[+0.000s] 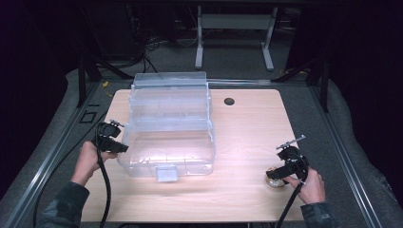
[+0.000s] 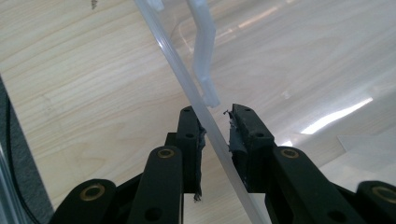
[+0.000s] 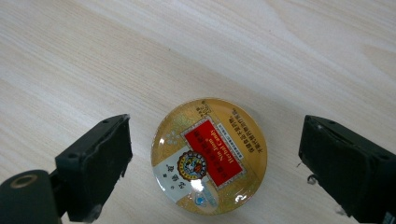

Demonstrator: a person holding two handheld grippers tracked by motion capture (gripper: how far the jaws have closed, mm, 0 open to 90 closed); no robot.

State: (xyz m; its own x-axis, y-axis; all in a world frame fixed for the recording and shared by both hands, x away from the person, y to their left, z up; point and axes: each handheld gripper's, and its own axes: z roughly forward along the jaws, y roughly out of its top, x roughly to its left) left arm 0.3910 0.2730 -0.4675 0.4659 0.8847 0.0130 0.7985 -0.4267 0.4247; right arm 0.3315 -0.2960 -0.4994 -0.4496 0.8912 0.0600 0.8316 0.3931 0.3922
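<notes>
Round gold tin [image 3: 208, 156]: red label reads "Nin Jiom Herbal Candy", upside down; smaller print illegible.

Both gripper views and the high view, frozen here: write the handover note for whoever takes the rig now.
Left tool: jaws straddle the clear box wall at its left side; contact unclear.
Right tool: open, jaws either side of the round gold candy tin, not touching it.
Tin lies flat on the table, right of the box. Box lid stands open.
Done: approach. Likely left: grip tin, place it in box.
</notes>
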